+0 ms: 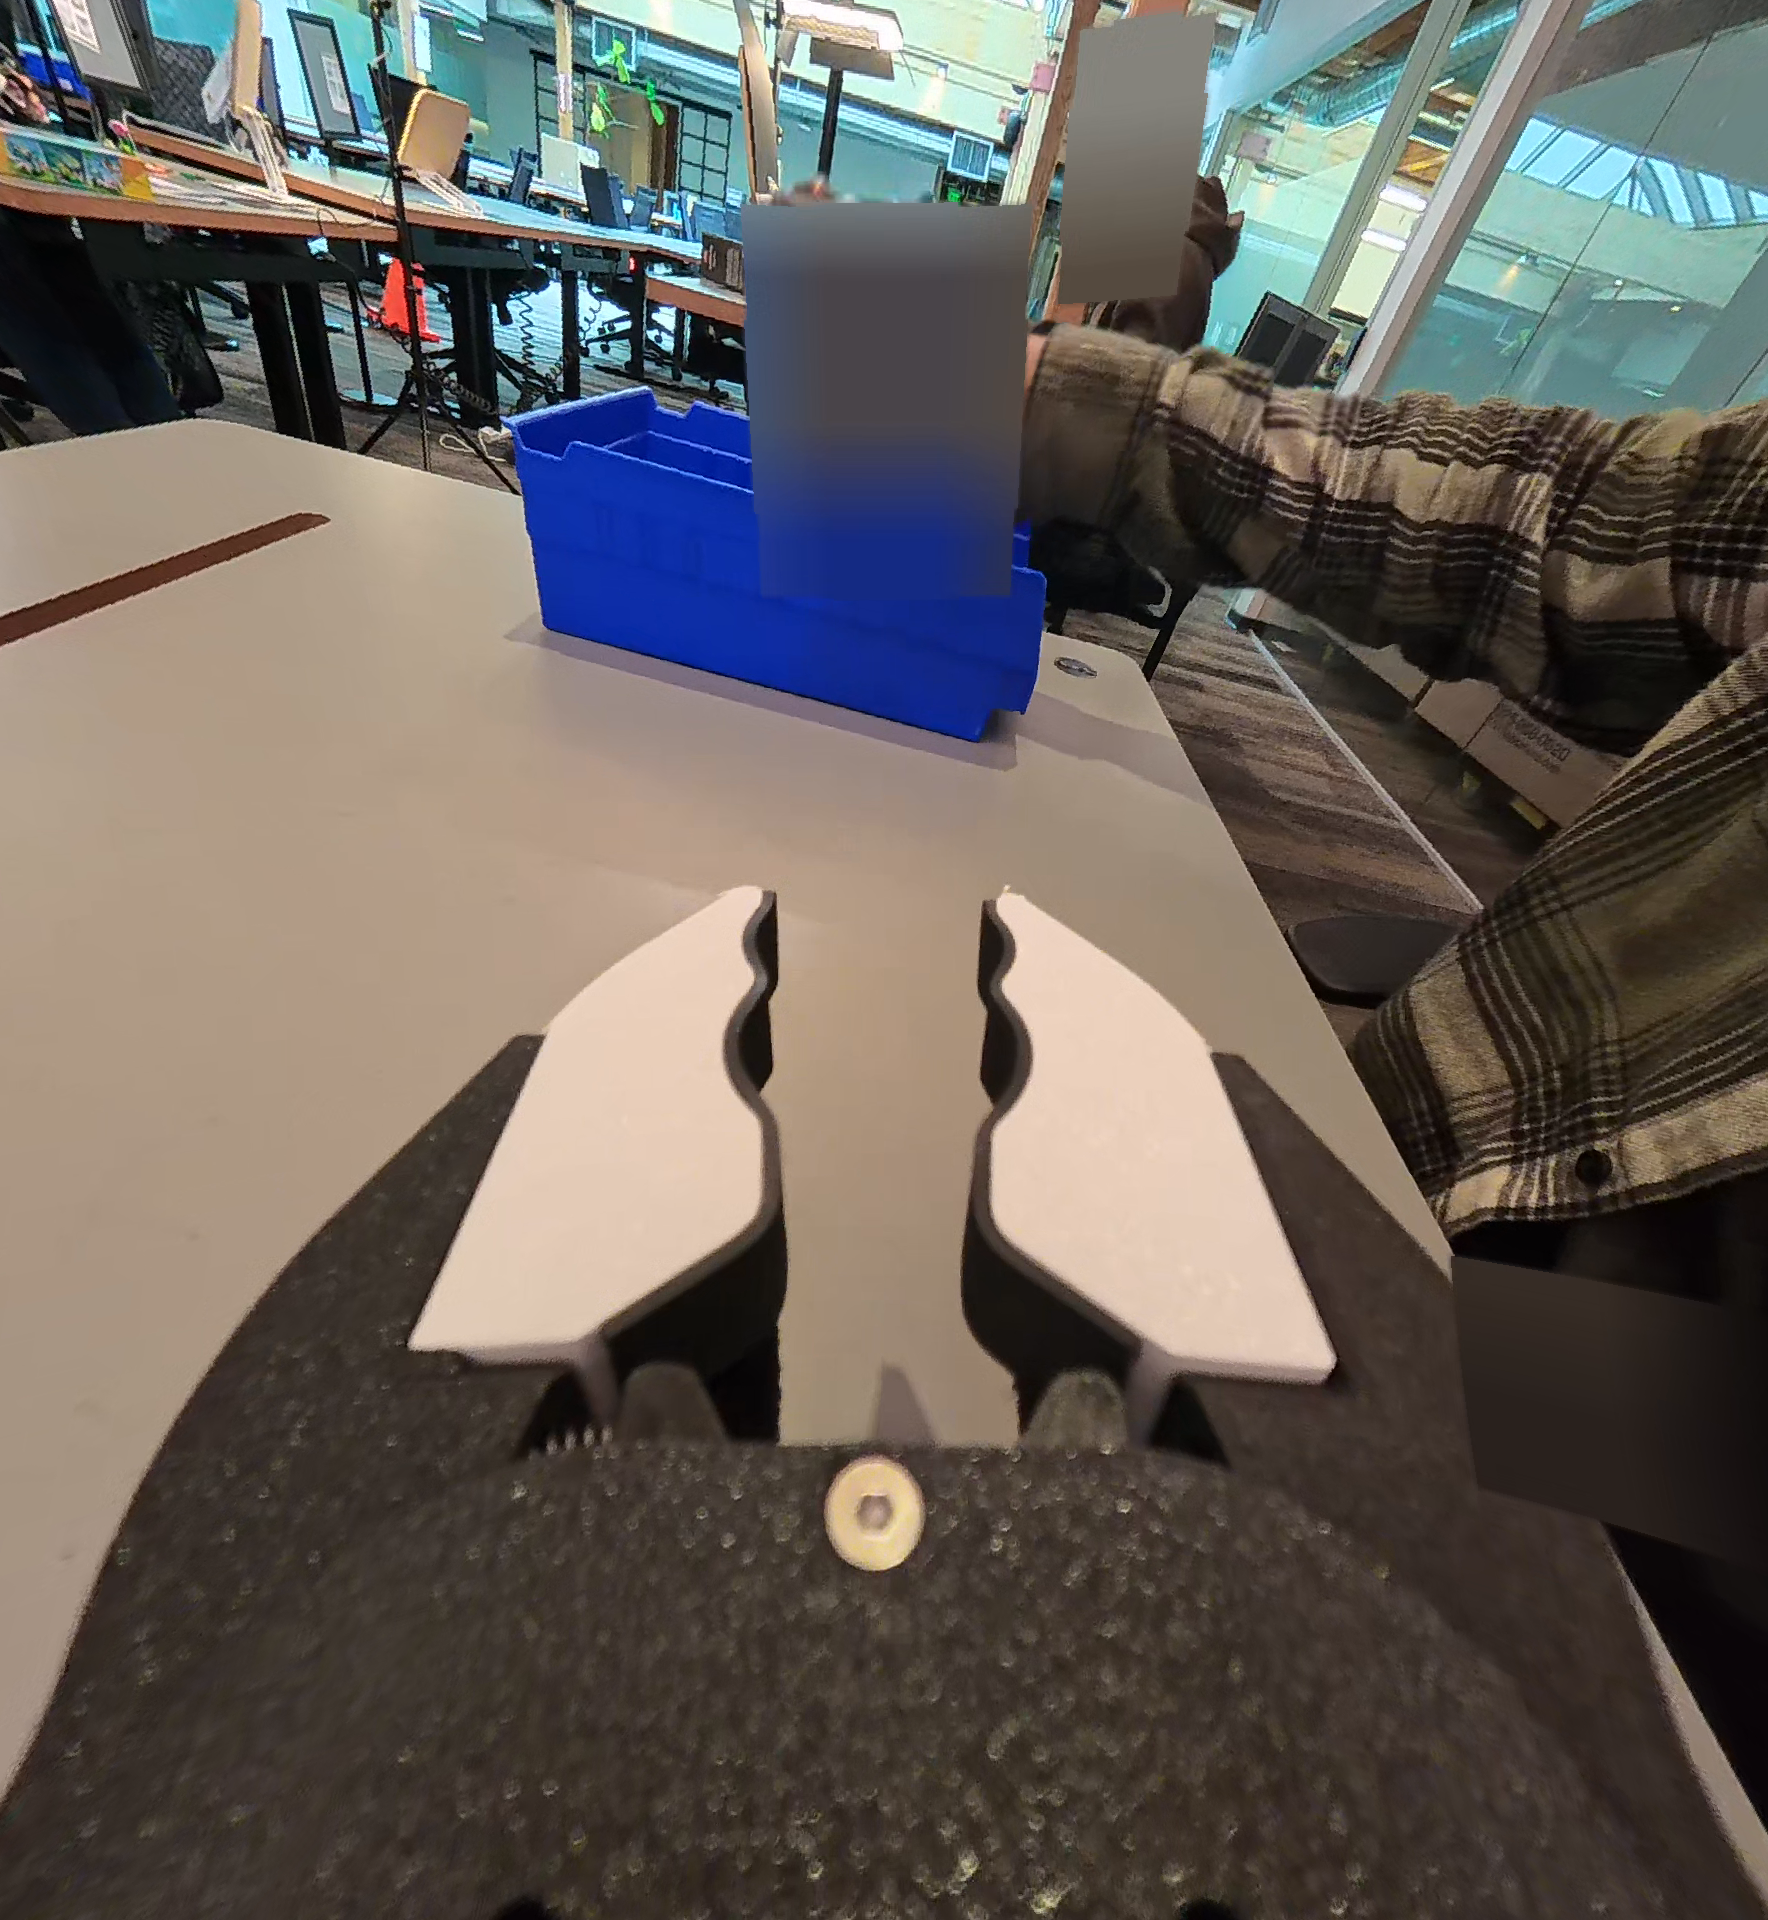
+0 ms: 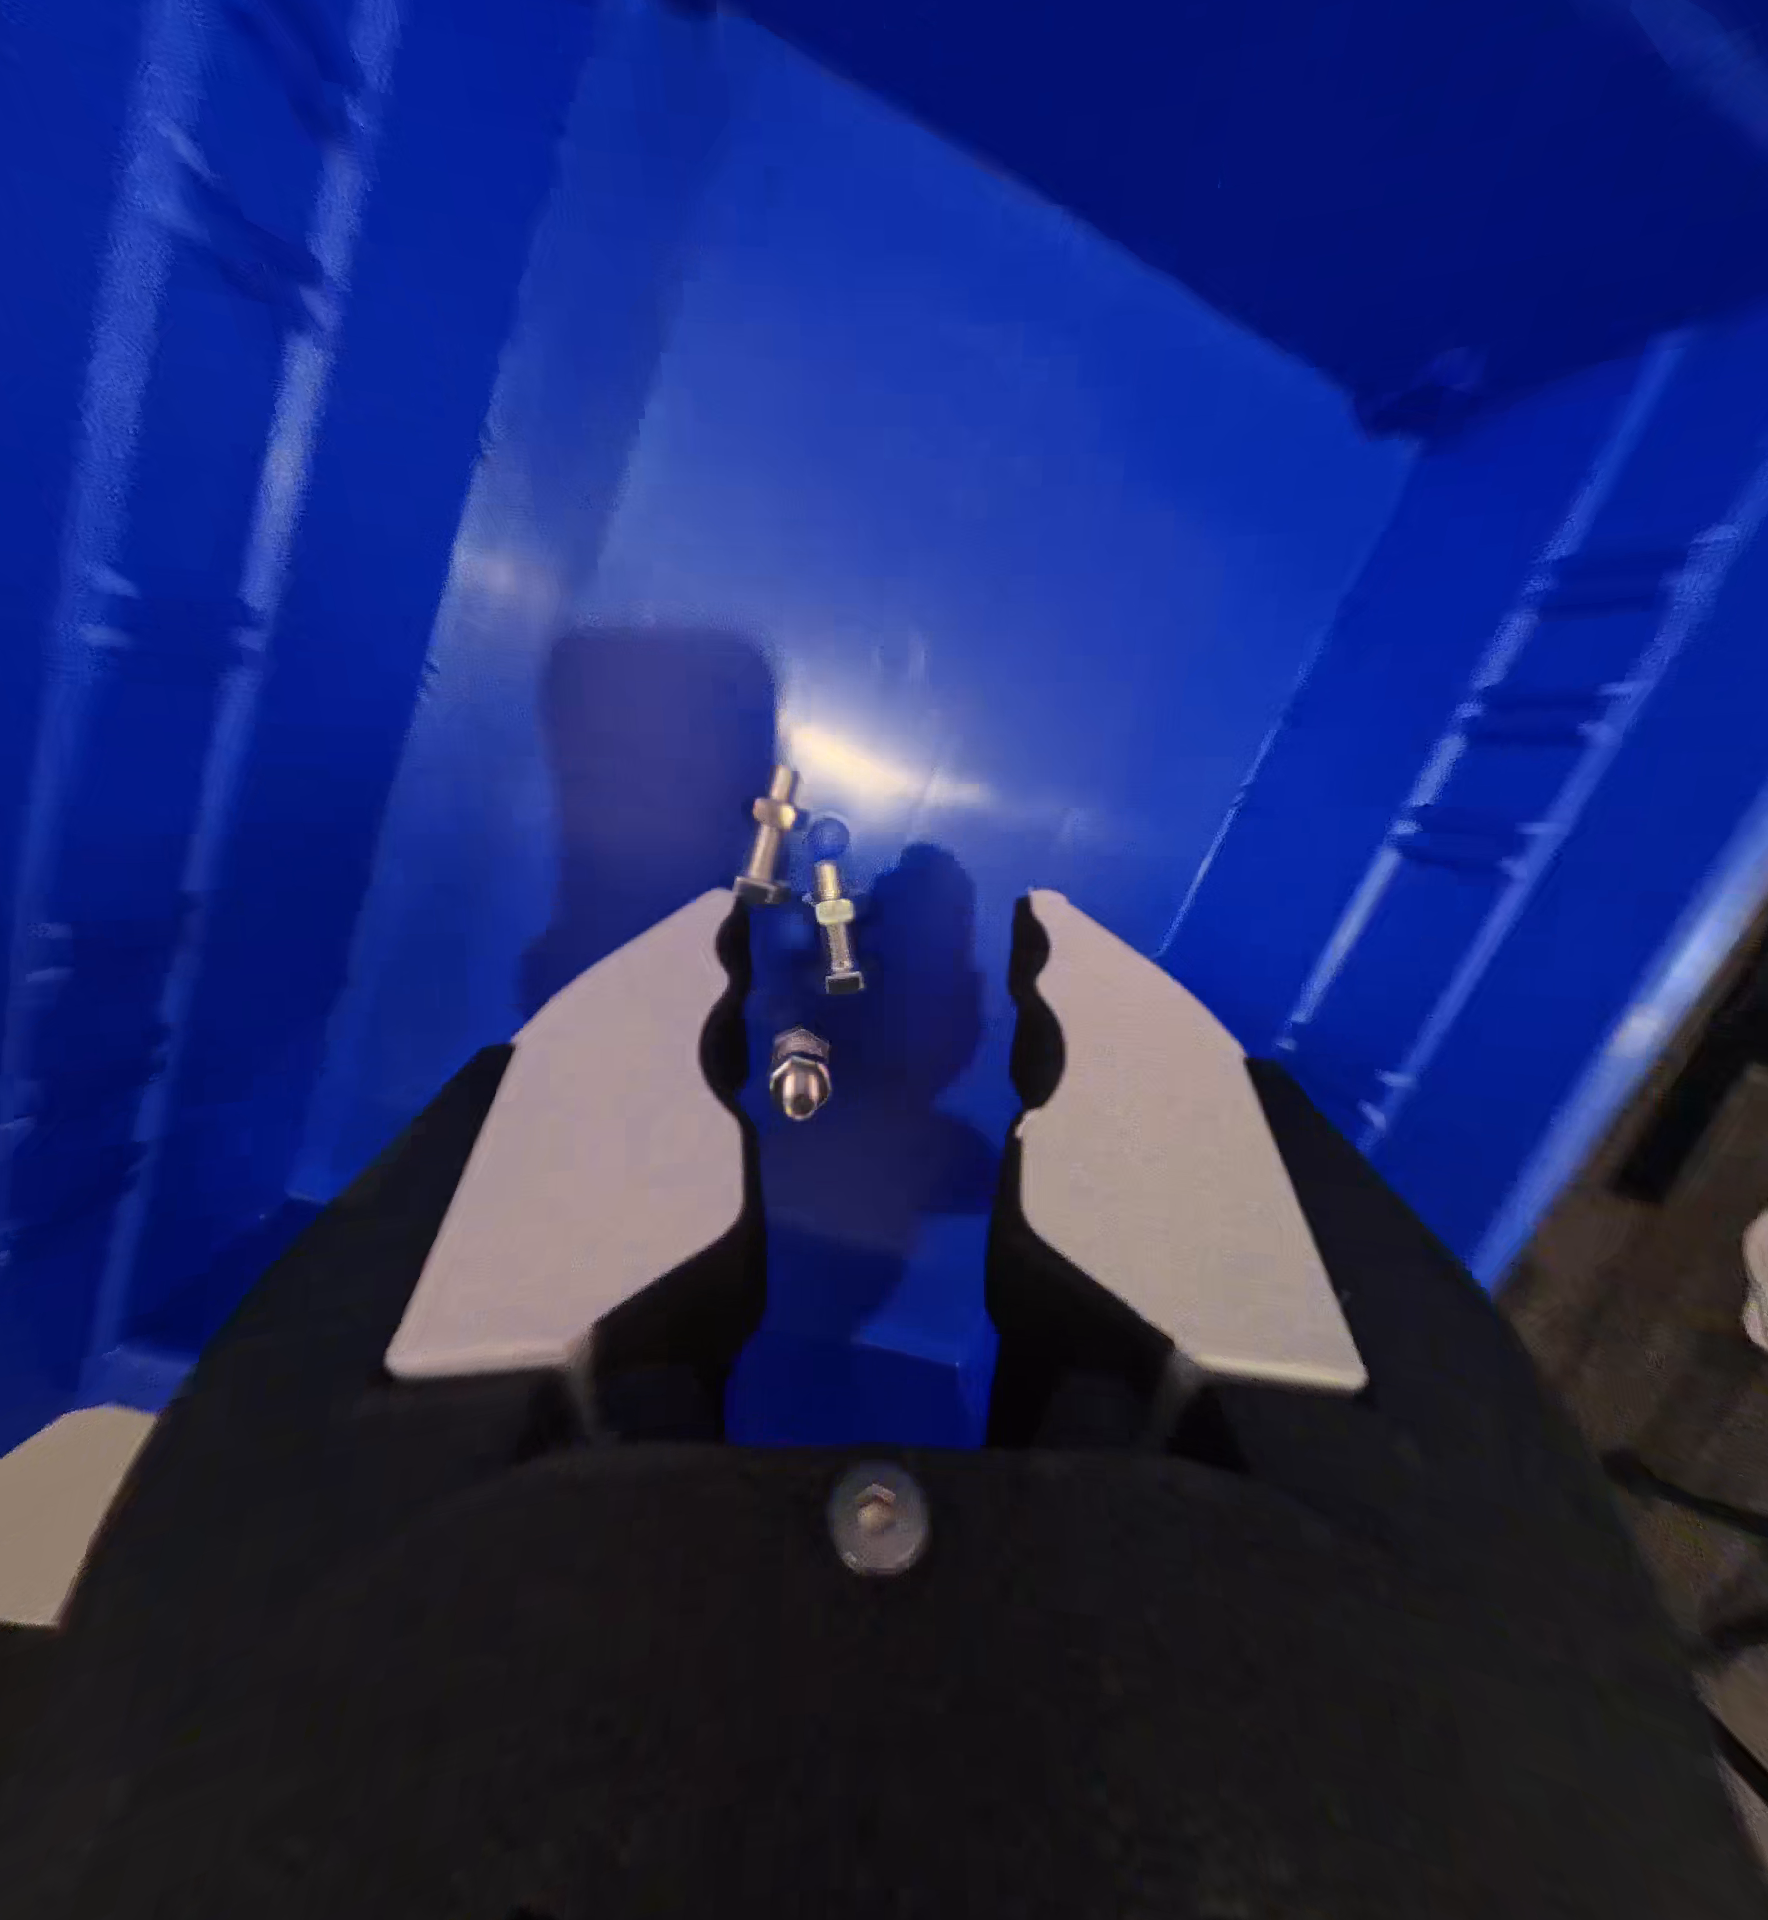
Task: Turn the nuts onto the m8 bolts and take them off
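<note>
Landmark: the blue bin stands on the grey bench, towards its far right corner.
Bolts: three small bolts lie on the bin's floor, each with a nut on its shank, near the middle and well clear of the walls.
Farthest bolt: just beyond the right gripper's left fingertip, nut near its far end.
Middle bolt: just beside the first, yellowish nut partway along the shank.
Nearest bolt: points towards the camera; its length is hard to judge.
Right gripper: reaching down into the bin, fingers wide apart, holding nothing; bolts lie between and ahead of them, untouched.
Left gripper: over the bare bench short of the bin, fingers parted and empty.
Handling, as a judgement: metal, so stiff, small, light and smooth; likely to roll or skid on the glossy plastic floor.
Where to grip: probably across the shank or the flats of the square head, leaving the nut free to turn.
Risk: a shallow pinch on the round shank may squirt it sideways.
</note>
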`<control>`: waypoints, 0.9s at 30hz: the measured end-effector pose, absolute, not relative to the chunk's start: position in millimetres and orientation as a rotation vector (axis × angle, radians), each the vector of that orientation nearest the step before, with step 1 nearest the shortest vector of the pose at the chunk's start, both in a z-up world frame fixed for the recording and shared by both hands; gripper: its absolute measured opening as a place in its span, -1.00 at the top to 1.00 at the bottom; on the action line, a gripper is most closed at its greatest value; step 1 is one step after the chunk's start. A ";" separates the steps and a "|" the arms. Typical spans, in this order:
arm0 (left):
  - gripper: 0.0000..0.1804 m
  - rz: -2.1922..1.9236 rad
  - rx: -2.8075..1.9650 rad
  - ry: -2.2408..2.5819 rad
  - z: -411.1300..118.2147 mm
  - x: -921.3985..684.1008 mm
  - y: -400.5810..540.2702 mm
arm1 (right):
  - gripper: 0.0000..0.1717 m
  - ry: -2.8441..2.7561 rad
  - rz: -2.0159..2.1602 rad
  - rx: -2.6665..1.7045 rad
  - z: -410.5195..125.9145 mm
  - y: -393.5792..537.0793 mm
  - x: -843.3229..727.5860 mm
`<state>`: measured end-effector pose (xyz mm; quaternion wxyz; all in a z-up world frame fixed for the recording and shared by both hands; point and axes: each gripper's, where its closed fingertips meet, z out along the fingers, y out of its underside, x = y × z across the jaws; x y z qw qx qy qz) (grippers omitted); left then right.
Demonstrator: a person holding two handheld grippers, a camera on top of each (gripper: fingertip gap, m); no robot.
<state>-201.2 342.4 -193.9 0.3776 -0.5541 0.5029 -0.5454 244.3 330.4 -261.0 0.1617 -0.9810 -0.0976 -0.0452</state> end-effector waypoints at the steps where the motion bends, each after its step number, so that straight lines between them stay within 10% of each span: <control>1: 0.60 -1.396 -1.414 1.285 -193.4 -201.4 342.2 | 0.40 -0.253 -0.118 -2.734 -244.1 333.0 241.9; 10: 0.59 -1.380 -1.416 1.278 -192.8 -201.9 344.3 | 0.20 -0.179 -0.013 -2.040 -99.2 302.4 158.7; 27: 0.60 -1.295 -1.488 1.069 -179.9 -224.4 355.5 | 0.27 -0.376 0.351 -1.795 -187.0 287.5 -35.7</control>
